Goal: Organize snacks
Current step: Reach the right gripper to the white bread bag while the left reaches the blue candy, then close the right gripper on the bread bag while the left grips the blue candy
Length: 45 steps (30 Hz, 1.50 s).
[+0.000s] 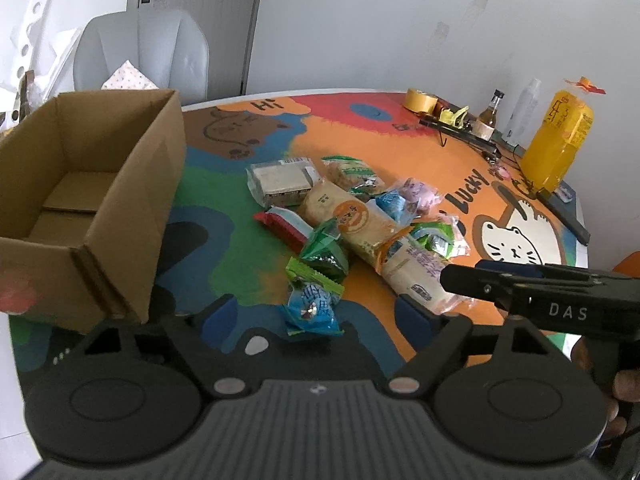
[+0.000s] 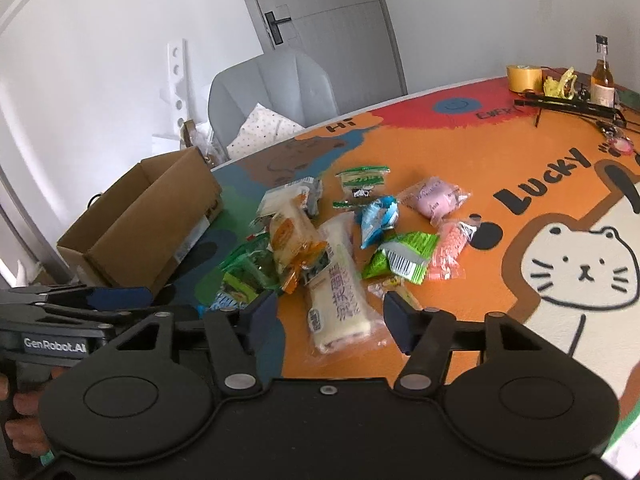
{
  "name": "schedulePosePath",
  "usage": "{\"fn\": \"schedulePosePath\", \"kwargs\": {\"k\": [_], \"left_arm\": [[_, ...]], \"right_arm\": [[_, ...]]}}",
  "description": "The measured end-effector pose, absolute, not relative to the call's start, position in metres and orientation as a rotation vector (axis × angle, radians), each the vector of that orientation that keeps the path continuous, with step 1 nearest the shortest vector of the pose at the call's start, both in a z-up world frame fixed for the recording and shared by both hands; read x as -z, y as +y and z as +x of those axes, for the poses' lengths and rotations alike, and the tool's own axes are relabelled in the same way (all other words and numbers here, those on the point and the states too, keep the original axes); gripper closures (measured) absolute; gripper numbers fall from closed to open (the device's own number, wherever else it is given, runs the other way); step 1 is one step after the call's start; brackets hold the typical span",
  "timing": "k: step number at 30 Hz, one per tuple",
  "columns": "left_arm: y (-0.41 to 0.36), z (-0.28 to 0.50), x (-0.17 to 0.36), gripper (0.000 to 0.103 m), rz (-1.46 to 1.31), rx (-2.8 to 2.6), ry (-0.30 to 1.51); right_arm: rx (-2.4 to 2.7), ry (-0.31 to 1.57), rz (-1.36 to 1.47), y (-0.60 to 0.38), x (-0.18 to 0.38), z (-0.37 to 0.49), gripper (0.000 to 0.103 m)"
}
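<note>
L gripper (image 1: 316, 314) open over blue snack pack (image 1: 310, 312); R gripper (image 2: 330, 312) open round long bread pack (image 2: 340, 304), mid-table (image 2: 460, 152).

Right hand-held gripper (image 2: 330, 316) hangs parted over a long white bread pack (image 2: 340, 292) — cardboard box (image 2: 148, 220) left

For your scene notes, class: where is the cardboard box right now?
The open cardboard box sits at the left of both wrist views, on the table's left edge, beside the snack pile and in front of the grey chair.
</note>
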<state>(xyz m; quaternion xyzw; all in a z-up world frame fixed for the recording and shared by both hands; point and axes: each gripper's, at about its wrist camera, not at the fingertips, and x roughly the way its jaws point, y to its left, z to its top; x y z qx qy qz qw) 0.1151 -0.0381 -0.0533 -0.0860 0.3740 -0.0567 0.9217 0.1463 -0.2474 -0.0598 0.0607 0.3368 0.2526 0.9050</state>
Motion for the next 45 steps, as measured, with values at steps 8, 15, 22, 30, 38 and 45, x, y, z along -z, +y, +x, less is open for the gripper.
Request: {"fn": "schedulePosePath", "kwargs": {"k": [8,15,22,30,38,45], "left_arm": [[-0.038,0.137,0.07,0.04,-0.188,0.125,0.803],[-0.037,0.151,0.081,0.054,-0.196,0.131,0.829],[-0.039,0.151,0.087,0.068,-0.184,0.129,0.831],[-0.048,0.139,0.084,0.071,-0.173,0.153,0.81],[-0.047,0.124,0.07,0.071,-0.17,0.159,0.774],[-0.044,0.116,0.053,0.071,-0.173,0.155,0.727]], "right_arm": [[-0.542,0.705,0.088,-0.235,0.07,0.165,0.043],[-0.558,0.732,0.062,-0.225,0.08,0.179,0.056],[-0.557,0.764,0.021,-0.217,0.09,0.182,0.059],[-0.535,0.763,0.047,-0.228,0.088,0.169,0.073],[-0.497,0.73,0.101,-0.245,0.08,0.15,0.077],[-0.483,0.68,0.138,-0.253,0.064,0.142,0.079]]}}
